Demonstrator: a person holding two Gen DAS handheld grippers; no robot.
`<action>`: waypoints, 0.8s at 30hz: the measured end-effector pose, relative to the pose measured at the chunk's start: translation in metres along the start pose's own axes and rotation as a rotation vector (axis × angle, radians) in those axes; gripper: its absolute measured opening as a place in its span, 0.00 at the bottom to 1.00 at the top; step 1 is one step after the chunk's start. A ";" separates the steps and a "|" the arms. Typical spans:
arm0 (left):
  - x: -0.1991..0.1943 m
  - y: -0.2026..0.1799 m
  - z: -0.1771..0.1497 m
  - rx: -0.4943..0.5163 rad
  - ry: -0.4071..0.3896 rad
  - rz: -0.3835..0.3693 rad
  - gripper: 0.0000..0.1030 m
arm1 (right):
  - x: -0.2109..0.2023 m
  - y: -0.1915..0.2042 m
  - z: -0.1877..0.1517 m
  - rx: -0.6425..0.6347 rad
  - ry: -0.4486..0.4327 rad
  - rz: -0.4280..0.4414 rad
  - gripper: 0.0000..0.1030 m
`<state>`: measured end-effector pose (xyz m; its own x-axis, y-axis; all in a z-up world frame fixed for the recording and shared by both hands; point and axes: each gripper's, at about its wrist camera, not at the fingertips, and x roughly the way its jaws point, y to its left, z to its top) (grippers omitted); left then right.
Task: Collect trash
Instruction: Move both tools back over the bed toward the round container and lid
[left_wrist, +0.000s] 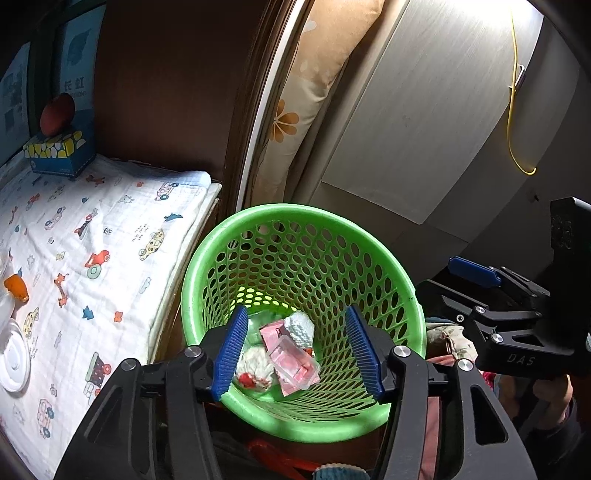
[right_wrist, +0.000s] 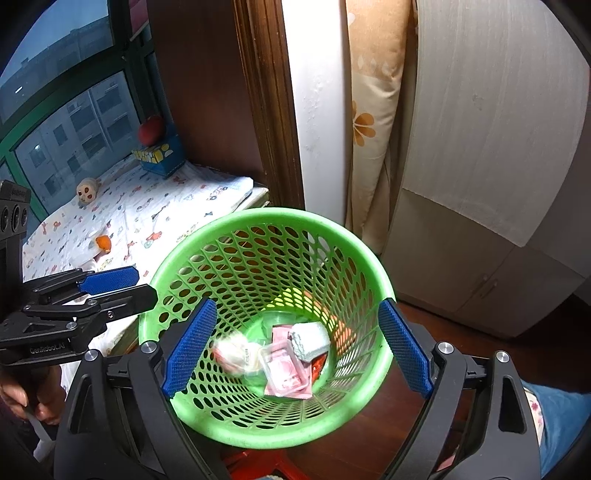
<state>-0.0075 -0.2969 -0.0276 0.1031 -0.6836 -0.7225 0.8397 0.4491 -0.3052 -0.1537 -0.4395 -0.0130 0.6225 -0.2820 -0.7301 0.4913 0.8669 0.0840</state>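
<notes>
Both grippers are hanging over the green bin (left_wrist: 303, 258), and both are spread wide with nothing in them. The left gripper (left_wrist: 297, 354) and the right gripper (right_wrist: 295, 350) each look straight down into it. The trash sits at the bottom: a clear pink-lined tray (right_wrist: 286, 371), a white wad (right_wrist: 310, 341) and a crumpled wrapper (left_wrist: 253, 367). To the left is a bed (left_wrist: 92, 240), with a tissue box (left_wrist: 57, 151) at its far end and an apple (left_wrist: 57, 114) on top.
</notes>
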 end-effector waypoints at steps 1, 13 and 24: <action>-0.001 0.000 0.000 0.001 -0.001 0.005 0.54 | -0.001 0.001 0.000 -0.002 -0.004 -0.006 0.86; -0.024 0.006 -0.004 0.001 -0.056 0.084 0.70 | -0.012 0.008 0.002 0.006 -0.054 -0.011 0.90; -0.048 0.020 -0.004 -0.008 -0.120 0.177 0.83 | -0.011 0.025 0.006 -0.014 -0.071 0.004 0.91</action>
<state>0.0024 -0.2521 -0.0018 0.3117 -0.6568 -0.6867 0.7986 0.5726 -0.1852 -0.1444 -0.4171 0.0016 0.6667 -0.3062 -0.6795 0.4799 0.8739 0.0770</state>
